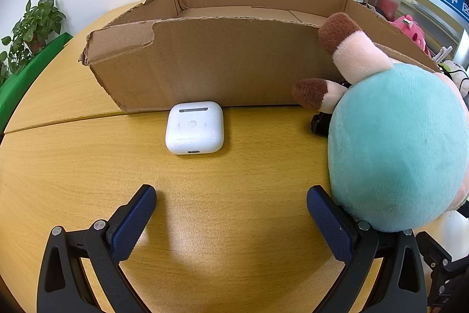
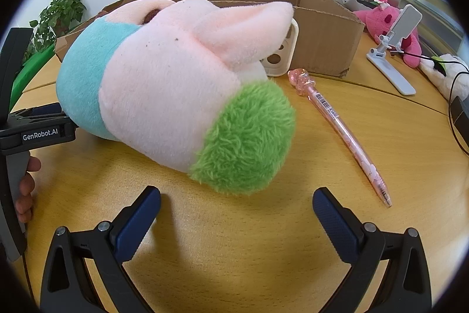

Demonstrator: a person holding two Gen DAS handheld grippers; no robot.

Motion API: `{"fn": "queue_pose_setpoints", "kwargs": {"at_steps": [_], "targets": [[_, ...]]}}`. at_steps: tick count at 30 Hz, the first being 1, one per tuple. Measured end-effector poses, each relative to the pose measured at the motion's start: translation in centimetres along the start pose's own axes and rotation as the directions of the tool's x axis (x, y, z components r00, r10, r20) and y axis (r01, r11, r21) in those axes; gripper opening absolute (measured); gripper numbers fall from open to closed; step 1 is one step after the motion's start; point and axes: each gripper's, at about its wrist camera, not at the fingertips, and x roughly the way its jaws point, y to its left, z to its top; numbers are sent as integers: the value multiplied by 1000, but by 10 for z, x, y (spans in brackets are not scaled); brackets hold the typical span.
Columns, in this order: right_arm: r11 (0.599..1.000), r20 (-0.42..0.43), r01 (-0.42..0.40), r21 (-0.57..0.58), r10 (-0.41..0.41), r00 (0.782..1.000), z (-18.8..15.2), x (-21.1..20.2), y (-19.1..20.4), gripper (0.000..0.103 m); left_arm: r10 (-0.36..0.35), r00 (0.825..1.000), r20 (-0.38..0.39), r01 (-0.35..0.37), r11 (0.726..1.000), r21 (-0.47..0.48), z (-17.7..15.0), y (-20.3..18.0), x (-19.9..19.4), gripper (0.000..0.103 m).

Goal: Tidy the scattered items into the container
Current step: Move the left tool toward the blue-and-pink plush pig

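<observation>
An open cardboard box [image 1: 222, 60] stands on the wooden table; it also shows in the right wrist view [image 2: 325, 37]. A white earbud case [image 1: 194, 127] lies in front of the box. A plush toy [image 1: 395, 145] in pink and teal lies on its side to the right; the right wrist view shows it [image 2: 164, 90] with a green tuft. A pink pen [image 2: 343, 131] and a white phone case [image 2: 280, 56] lie near the box. My left gripper [image 1: 231, 197] is open and empty, short of the earbud case. My right gripper [image 2: 236, 197] is open and empty, just before the plush.
A white phone stand [image 2: 392, 55], a bright pink plush [image 2: 384, 22] and black cables [image 2: 457, 96] sit at the right. A potted plant [image 1: 32, 31] stands at the far left. A small black object [image 1: 321, 123] lies by the plush's legs.
</observation>
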Motion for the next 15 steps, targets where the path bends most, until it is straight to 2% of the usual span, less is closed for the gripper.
{"fn": "queue_pose_setpoints", "kwargs": {"at_steps": [4,8,12,15], "targets": [[1000,0,0,0,0,1000,0,0,0,103,-9,1000,-8,9,1000,14,-4,1,-4,103],[1000,1,-1,-1,1,1000,-3,-2,2,103,-69,997,16,69,998,6,-13,6,-24,103],[1000,1,0,0,0,1000,-3,-2,2,103,-175,981,89,179,983,-44,-12,13,-51,103],[1000,1,0,0,0,1000,-3,-2,2,103,-257,961,105,265,961,-74,-1,12,-56,103]]}}
